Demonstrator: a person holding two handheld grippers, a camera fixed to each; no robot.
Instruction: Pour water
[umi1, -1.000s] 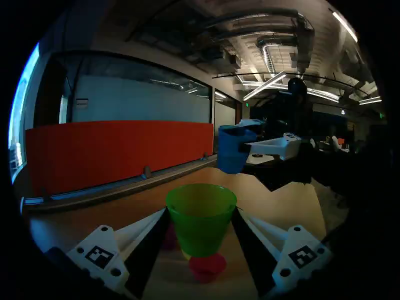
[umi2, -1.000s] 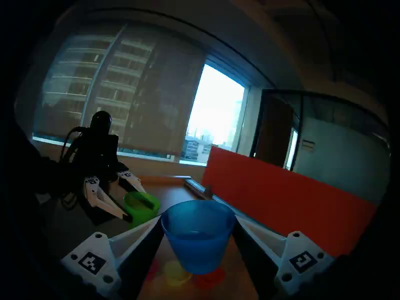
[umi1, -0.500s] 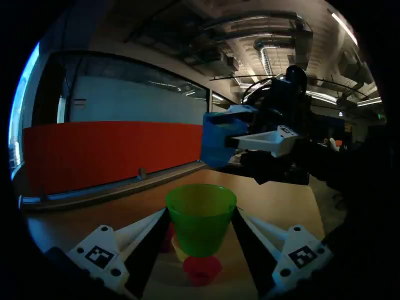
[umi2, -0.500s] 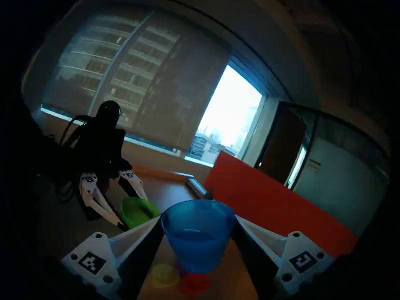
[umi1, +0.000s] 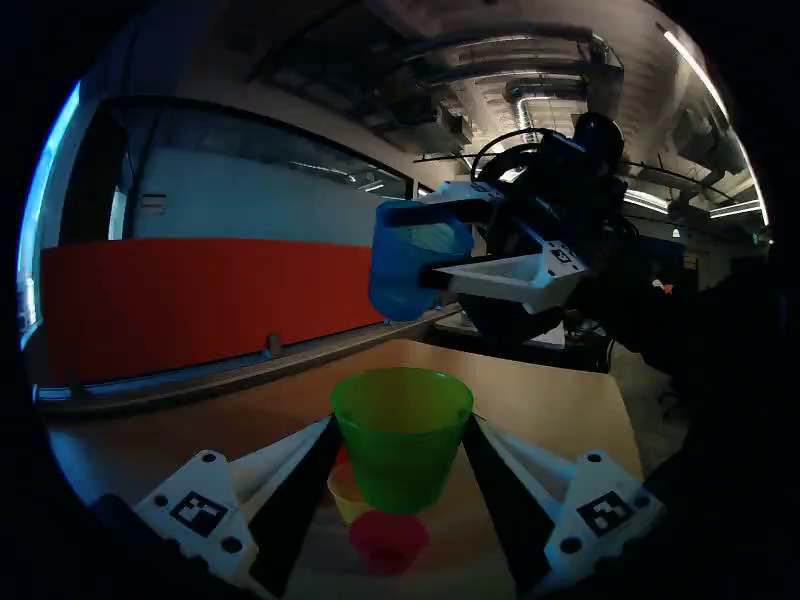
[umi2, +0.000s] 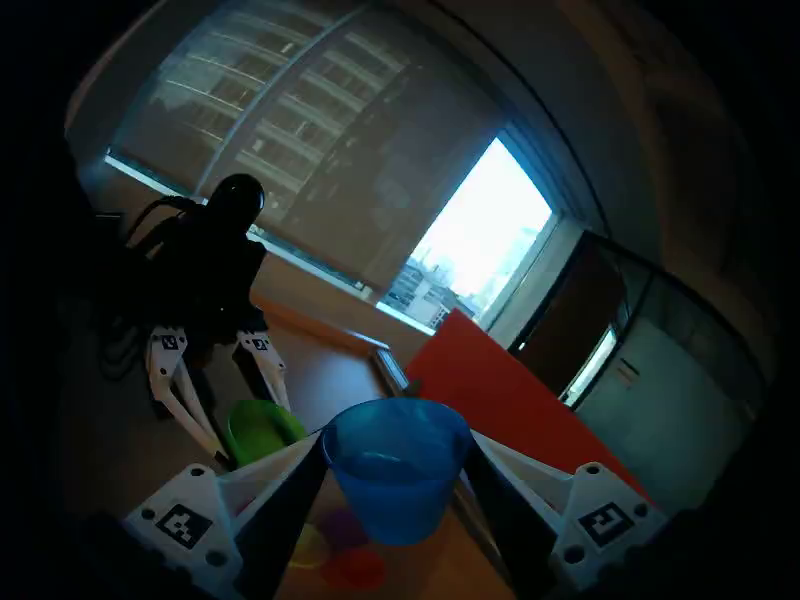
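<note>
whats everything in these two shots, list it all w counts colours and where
green cup: one, green, upright between the left gripper's fingers
blue cup: one, blue, water inside, between the right gripper's fingers, tilted above the green cup
small round pieces: three, yellow, red, purple, on the table below the cups
table: one, light wood
partition: one, red, along the table's edge
window: one, bright, beside a shaded one
left gripper: one, white fingers, gripping the green cup
right gripper: one, white fingers, gripping the blue cup

left gripper (umi1: 400, 448): level, clamped on green cup (umi1: 402, 425)
right gripper (umi2: 397, 478): tilted, up above green cup, squeezing blue cup (umi2: 397, 460)
</note>
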